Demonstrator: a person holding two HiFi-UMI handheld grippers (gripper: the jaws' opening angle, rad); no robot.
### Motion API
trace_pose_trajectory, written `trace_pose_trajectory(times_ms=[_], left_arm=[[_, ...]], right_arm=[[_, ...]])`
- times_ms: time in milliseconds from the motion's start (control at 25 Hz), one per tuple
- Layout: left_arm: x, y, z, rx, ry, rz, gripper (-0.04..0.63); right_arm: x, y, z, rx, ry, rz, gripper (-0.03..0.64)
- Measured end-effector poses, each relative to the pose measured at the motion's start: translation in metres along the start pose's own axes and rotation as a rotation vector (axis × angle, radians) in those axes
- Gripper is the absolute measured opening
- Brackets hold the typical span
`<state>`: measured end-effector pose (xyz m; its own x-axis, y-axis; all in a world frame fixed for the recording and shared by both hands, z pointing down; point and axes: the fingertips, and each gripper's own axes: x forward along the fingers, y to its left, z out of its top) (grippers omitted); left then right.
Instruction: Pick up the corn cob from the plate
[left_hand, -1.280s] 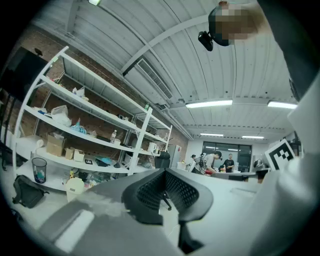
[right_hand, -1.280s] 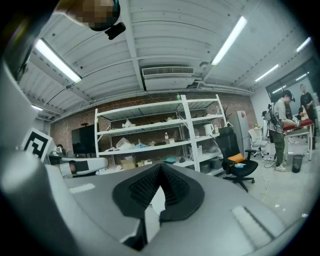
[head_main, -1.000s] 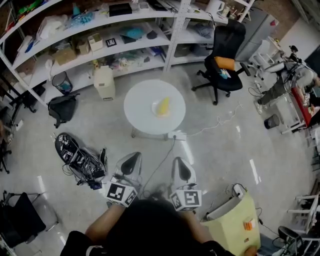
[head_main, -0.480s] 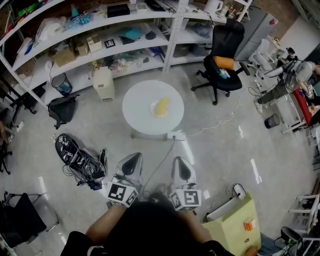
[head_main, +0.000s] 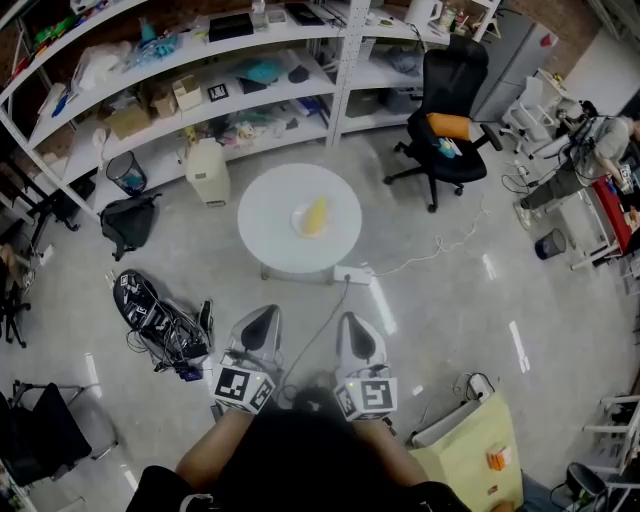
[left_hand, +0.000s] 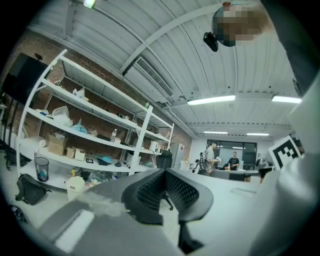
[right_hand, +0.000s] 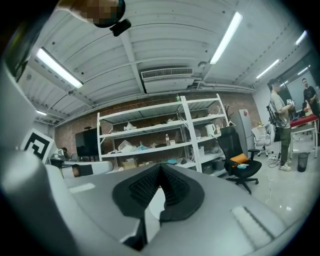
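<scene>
A yellow corn cob (head_main: 315, 215) lies on a small white plate (head_main: 299, 221) in the middle of a round white table (head_main: 270, 240), seen in the head view. Both grippers are held side by side well short of the table, over the floor, pointing toward it. My left gripper (head_main: 260, 322) has its dark pads together with nothing between them, and so has my right gripper (head_main: 354, 330). In the left gripper view the left gripper (left_hand: 164, 172) points at the shelves. In the right gripper view the right gripper (right_hand: 160, 167) does the same. Neither view shows the cob.
A power strip (head_main: 352, 274) and its cable lie on the floor between me and the table. A black office chair (head_main: 448, 100) stands at the right, long shelves (head_main: 200, 95) run behind the table, a heap of gear (head_main: 150, 315) lies at the left, and a yellow-green box (head_main: 470, 445) is near right.
The table with the plate and cob has slid slightly left in the head view as I moved. Both grippers keep their place in front of me, still shut.
</scene>
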<state>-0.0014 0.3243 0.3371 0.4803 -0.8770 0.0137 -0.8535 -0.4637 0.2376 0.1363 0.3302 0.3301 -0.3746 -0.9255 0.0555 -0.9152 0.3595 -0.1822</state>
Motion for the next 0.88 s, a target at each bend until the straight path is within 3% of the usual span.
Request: trace_pose_trajectory(times_ms=[440,880], left_arm=[[0.019,-0.021,0.003,0.034,-0.005,0.057,0.002],[0.06,0.012,0.001,0.033,0.003,0.032,0.002]], right_arm=[[0.006,-0.025,-0.004,0.02,0.025,0.068,0.006],[0.054,-0.035,-0.01,0.014,0.034,0.05,0.006]])
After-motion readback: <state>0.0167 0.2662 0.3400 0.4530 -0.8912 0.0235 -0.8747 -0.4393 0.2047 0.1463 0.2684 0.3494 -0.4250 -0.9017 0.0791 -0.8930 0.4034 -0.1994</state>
